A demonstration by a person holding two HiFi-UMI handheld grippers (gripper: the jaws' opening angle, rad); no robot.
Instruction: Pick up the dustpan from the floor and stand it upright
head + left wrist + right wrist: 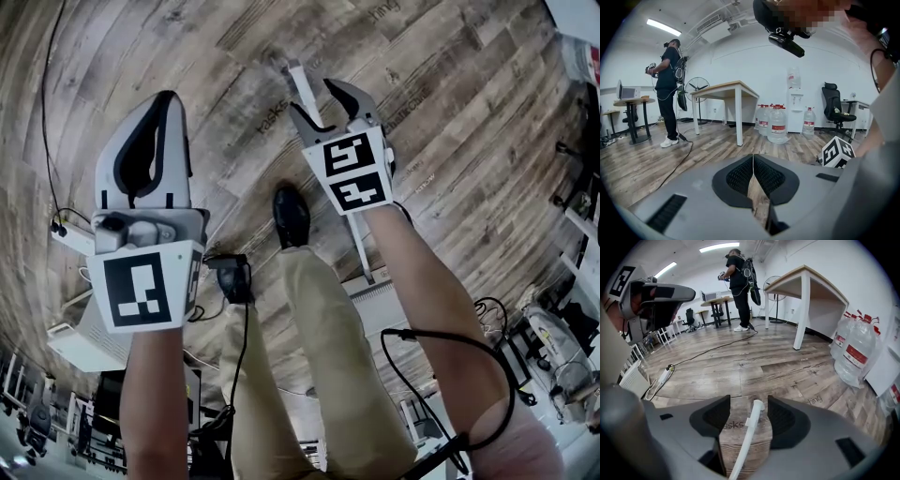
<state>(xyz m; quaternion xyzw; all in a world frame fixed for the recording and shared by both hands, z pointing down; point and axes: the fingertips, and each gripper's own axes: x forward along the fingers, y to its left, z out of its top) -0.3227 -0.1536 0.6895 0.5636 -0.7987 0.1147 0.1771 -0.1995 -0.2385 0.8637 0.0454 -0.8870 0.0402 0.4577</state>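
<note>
Matt wood-grain floor [469,141]; smooth plastic dustpan handle [746,436]

The floor [450,141] is laid in grey-brown wood-grain planks. Pale grey shells and black meshed pads are shown on the left gripper [167,98] and right gripper [314,101]. Black-and-white square patterns are carried on the left cube [142,289] and right cube [354,171]. The handle [749,437] is white. Tan trousers [328,375], a black shoe [291,214] and a black cable [403,334] are seen at lower centre of the head view. At mid-frame in the left gripper view, clear bottles [777,124] are banded with red labels.
</note>
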